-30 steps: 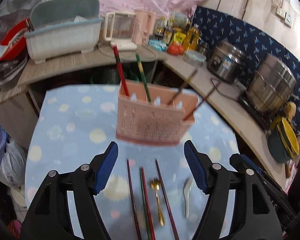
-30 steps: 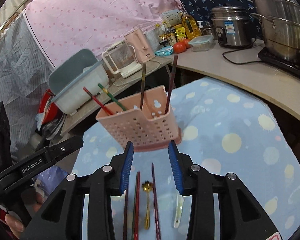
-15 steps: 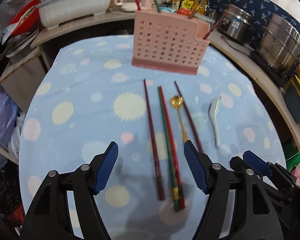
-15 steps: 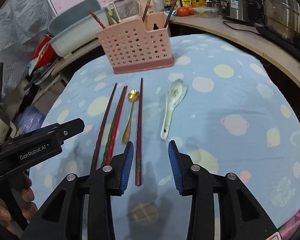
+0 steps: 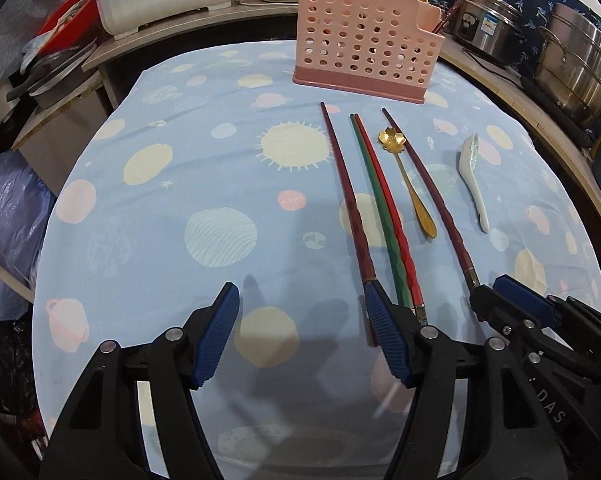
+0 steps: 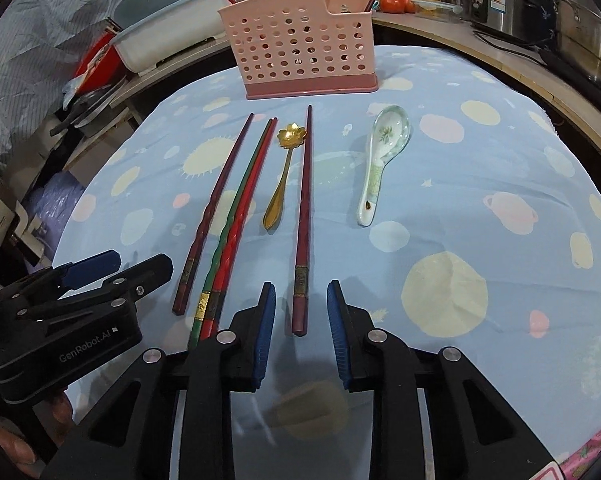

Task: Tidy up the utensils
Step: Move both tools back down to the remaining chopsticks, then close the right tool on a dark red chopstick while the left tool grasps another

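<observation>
Inspecting surface: blue patterned tablecloth (image 6: 480, 184) carries 6 loose utensils laid in a row in front of the pink perforated caddy (image 6: 300, 52)
Caddy: upright at the far edge of the cloth; 4 chopsticks stand in it, 2 at the left end and 2 at the right
Right gripper (image 6: 300, 332): jaws have just been closing, still parted; the butt end of the right dark red chopstick (image 6: 303, 216) lies on the cloth between the blue pads, no pad contact visible, nothing grasped
Left gripper (image 5: 300, 336): jaws released and set wide over bare cloth; its right pad sits over the butt end of the left dark red chopstick (image 5: 346, 192); whether it touches cannot be told
Green chopstick (image 6: 236, 216): flat, touching the red chopstick (image 6: 246, 216) along its length, just right of the left dark red one
Gold spoon (image 6: 284, 168): flower-shaped bowl toward the caddy, lying between the red chopstick and the right dark red chopstick
White ceramic spoon (image 6: 380, 160): bowl up, well apart to the right of the row
Person's hand (image 6: 12, 440): fingers visible beneath the left gripper's body at the lower left of the right wrist view
</observation>
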Tool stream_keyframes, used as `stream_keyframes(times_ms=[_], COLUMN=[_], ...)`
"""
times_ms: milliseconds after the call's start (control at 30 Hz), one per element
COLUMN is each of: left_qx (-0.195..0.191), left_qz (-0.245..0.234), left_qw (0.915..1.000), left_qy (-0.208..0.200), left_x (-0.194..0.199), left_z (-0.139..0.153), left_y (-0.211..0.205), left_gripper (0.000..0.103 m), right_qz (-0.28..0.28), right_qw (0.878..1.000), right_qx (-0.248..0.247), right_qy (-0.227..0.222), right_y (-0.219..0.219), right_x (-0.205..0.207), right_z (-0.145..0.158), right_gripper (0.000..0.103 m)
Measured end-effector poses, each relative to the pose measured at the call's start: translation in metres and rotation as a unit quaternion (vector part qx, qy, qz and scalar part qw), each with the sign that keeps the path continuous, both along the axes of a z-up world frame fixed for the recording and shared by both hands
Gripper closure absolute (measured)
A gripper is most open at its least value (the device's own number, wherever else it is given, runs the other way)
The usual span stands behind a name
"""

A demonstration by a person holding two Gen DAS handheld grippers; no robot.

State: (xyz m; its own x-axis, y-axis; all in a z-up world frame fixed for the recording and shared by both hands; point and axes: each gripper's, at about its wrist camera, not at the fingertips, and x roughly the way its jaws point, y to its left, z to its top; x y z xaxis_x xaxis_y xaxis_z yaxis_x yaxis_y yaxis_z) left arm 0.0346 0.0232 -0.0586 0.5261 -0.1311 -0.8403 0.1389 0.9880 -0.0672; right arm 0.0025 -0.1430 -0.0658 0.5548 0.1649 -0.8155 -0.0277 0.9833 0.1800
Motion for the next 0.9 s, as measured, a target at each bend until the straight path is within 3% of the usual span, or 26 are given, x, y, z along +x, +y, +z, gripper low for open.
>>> stream_keyframes(times_ms=[267,467,600,767,900], left_qx=[0.000,-0.002,0.009,0.005,0.014], left_qz=[-0.010,-0.014,-0.017,-0.015,-0.013], left_qw=[0.9999,0.9999,0.9998,0.9998,0.9998], left_qy=[0.000,0.009,0.010,0.008,0.004], left_x=[-0.001,0.000,0.001,0.001,0.001], left_z=[-0.002,-0.008,-0.010,-0.011,-0.010], left_y=[-0.007,-0.012,-0.016,-0.014,-0.014], left_gripper=[0.042,0.044,0.053,0.056,0.068], right_qz=[0.002,0.001,0.001,0.000,0.000], right_qw=[1.000,1.000,1.000,1.000,1.000], right_qx=[-0.009,-0.007,-0.006,-0.005,-0.005], right_qy=[0.003,0.001,0.001,0.001,0.001], right_y=[0.002,0.000,0.000,-0.001,-0.001], right_x=[0.003,0.002,0.001,0.001,0.000], right_z=[-0.007,-0.007,-0.007,-0.008,-0.008], right_gripper=[0.095,0.096,0.096,0.096,0.096])
